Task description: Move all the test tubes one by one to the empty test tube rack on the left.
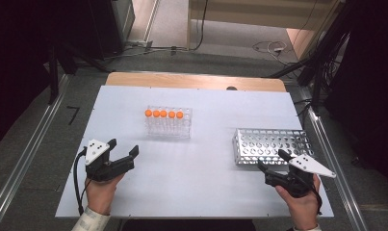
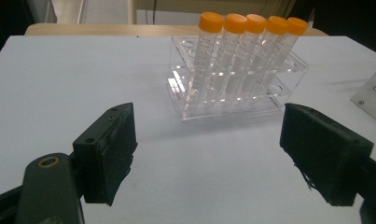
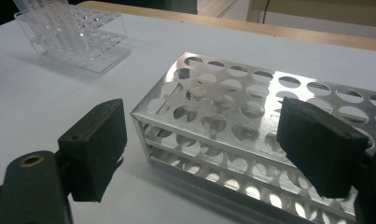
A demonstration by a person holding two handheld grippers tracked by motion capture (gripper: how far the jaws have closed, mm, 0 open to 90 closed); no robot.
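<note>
standing mid-counter, a clear rack (image 1: 168,123) carries five orange-capped tubes (image 2: 245,51) in a row; a metal perforated rack (image 1: 271,145) lies to its right. left hand-held gripper (image 1: 123,148) hovers wide open, empty. right hand-held gripper (image 1: 271,160) gapes just beside the metal rack, holding nothing.
</note>
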